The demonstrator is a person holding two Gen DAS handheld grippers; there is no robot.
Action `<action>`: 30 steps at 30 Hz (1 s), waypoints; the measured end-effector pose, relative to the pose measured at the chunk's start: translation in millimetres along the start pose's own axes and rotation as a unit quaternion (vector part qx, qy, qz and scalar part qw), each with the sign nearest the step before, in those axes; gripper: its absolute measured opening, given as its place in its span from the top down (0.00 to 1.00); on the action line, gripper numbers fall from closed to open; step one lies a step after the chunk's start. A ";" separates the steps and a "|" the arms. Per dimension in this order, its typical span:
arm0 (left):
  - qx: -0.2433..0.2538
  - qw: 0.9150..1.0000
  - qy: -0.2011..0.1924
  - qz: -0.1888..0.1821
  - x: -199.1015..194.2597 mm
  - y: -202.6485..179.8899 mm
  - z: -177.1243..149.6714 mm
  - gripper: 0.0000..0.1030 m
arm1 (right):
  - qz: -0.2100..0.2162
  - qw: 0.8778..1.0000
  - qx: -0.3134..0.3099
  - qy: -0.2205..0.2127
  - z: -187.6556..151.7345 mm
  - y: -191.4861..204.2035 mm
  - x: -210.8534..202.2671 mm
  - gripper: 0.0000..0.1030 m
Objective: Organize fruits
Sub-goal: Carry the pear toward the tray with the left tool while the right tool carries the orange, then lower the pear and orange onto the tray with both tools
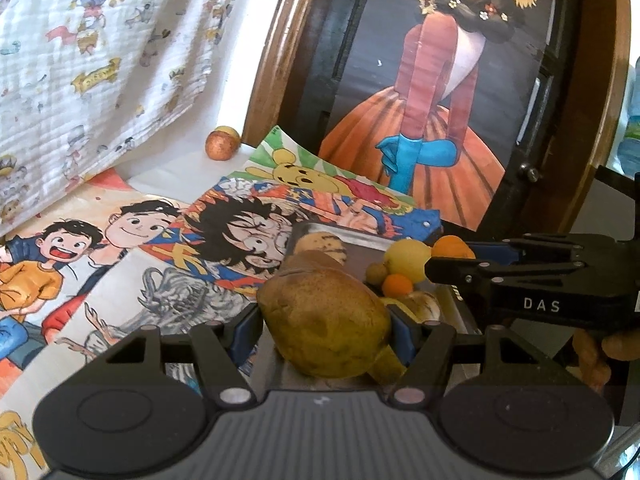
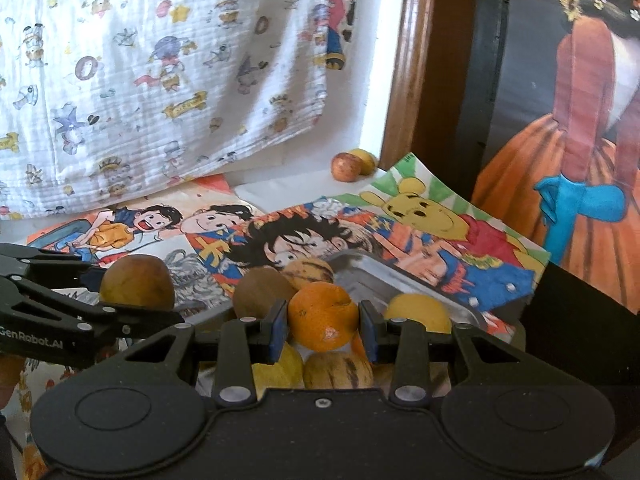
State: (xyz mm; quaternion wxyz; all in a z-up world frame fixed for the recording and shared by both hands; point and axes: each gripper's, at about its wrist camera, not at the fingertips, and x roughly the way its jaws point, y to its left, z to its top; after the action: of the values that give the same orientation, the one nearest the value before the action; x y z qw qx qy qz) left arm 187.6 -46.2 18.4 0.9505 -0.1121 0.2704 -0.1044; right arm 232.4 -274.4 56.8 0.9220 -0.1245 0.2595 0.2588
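- Over the metal tray [image 2: 404, 280] — left gripper [image 1: 326, 322] clamps a brown pear [image 1: 324, 320].
- At 3 o'clock of it, right gripper [image 2: 323, 330] pinches an orange [image 2: 323, 316], jaws closed on it.

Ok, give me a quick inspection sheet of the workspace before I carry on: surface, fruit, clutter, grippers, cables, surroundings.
Surface: table covered with cartoon drawings.
Job's things: metal tray holding mixed fruit, including a lemon and a striped fruit; a reddish fruit with a yellow one beside it sits apart at the back.
Clutter: nothing seen beyond the drawings.
Grippers: left gripper shut on a brownish-yellow fruit; right gripper shut on an orange above the tray.
Cables: nothing seen.
Surroundings: printed white cloth hanging behind; wooden frame; painting of a figure in an orange skirt.
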 end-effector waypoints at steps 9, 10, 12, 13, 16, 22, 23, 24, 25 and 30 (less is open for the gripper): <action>0.010 1.000 0.015 -0.009 -0.6 -15.1 -14.8 0.32 | -0.006 1.000 0.017 0.006 -22.6 -4.3 -19.6 0.62; 0.011 1.000 0.017 -0.010 -0.8 -16.2 -15.8 0.32 | -0.006 1.000 0.018 0.006 -25.0 -4.2 -21.2 0.62; 0.013 1.000 0.020 -0.009 -1.0 -18.2 -17.1 0.32 | -0.007 1.000 0.022 0.007 -29.4 -4.0 -24.2 0.62; 0.014 1.000 0.021 -0.008 -1.1 -19.1 -17.8 0.32 | -0.006 1.000 0.024 0.008 -31.6 -3.9 -25.5 0.62; 0.016 1.000 0.025 -0.007 -1.4 -20.1 -19.3 0.32 | -0.005 0.999 0.030 0.012 -37.6 -3.1 -27.7 0.62; 0.012 0.999 0.035 -0.002 -0.4 -20.2 -22.1 0.32 | -0.002 0.999 0.035 0.017 -45.4 0.1 -28.5 0.62; 0.010 0.999 0.036 -0.002 -0.2 -19.4 -22.5 0.32 | -0.001 0.999 0.036 0.018 -46.3 0.8 -28.5 0.62; 0.009 0.999 0.037 -0.001 0.1 -18.8 -22.7 0.32 | 0.000 0.999 0.036 0.019 -47.2 1.4 -28.4 0.62; 0.007 0.999 0.038 0.000 0.3 -18.2 -23.0 0.32 | 0.001 0.999 0.038 0.019 -48.3 1.8 -28.4 0.62; 0.005 0.999 0.045 0.001 1.2 -16.9 -24.5 0.32 | 0.006 0.999 0.042 0.024 -54.0 4.9 -28.1 0.62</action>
State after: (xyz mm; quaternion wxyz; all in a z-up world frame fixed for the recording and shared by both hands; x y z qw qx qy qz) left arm 173.1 -66.4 2.0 0.9379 -0.1026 0.3126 -0.1101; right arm 186.8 -301.6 26.5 0.9184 -0.0903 0.2931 0.2500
